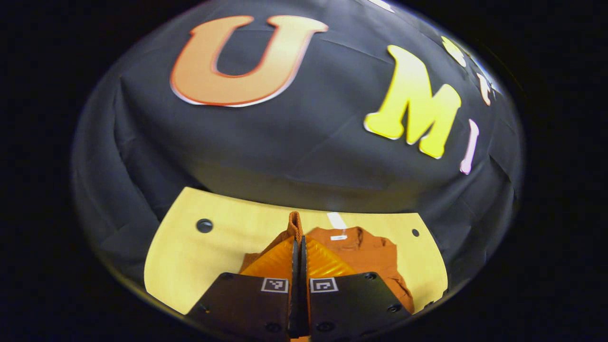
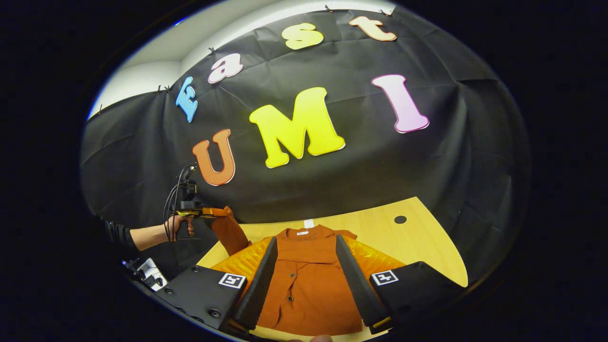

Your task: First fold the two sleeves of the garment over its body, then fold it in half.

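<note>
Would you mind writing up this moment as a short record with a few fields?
garment: rust-orange buttoned shirt, lying on the table, collar toward the booth wall
surface: light wooden table
left tongs: shut on a sleeve of the shirt, lifted above the table beside the shirt's body; held by a hand
right tongs: open, fingers either side of the shirt's body, gripping nothing
task progress: sleeve raised, not yet laid over the body

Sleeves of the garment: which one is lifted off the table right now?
The sleeve pinched by the left gripper, hanging from it above the table. The right gripper is open over the garment's body.
</note>
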Demonstrator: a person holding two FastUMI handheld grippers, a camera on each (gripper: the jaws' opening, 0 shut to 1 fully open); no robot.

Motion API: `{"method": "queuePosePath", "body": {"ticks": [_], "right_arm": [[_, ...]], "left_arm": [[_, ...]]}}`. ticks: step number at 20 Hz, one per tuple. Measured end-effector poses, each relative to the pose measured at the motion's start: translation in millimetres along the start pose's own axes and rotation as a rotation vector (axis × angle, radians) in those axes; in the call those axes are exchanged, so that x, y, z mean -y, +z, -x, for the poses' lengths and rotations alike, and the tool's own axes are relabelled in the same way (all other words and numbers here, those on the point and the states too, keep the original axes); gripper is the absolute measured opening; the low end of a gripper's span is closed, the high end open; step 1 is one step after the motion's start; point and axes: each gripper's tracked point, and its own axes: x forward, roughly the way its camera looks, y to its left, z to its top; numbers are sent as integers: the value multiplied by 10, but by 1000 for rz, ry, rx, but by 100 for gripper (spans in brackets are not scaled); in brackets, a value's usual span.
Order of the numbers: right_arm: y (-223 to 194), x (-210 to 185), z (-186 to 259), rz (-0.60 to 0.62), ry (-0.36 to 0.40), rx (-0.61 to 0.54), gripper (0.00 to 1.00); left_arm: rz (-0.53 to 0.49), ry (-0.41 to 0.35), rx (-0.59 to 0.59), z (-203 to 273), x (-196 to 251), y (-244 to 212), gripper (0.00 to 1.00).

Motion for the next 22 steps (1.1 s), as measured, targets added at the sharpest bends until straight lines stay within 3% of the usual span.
{"method": "queuePosePath", "body": {"ticks": [7, 10, 13, 17, 18, 19, 21, 22], "right_arm": [[-5, 728, 425, -57, -139, 56, 81], [-35, 1020, 557, -77, -192, 64, 81], [-8, 1250, 689, -76, -247, 64, 81], [16, 1495, 814, -69, -317, 65, 80], [13, 1534, 836, -74, -329, 67, 73], [15, 1550, 848, -83, -335, 67, 80], [-27, 1572, 839, -91, -346, 58, 80], [-39, 1562, 826, -91, -347, 53, 80]], "left_arm": [[-122, -168, -115, -612, 1475, -408, 3], [-186, -223, -159, -945, 1917, -684, 3], [-183, -258, -239, -1214, 2247, -1062, 3], [-200, -247, -287, -1489, 2448, -1380, 3], [-186, -234, -304, -1542, 2470, -1457, 3], [-171, -220, -313, -1582, 2482, -1504, 3], [-132, -187, -316, -1888, 2607, -1559, 3], [-115, -170, -315, -1855, 2388, -1724, 3]]}}
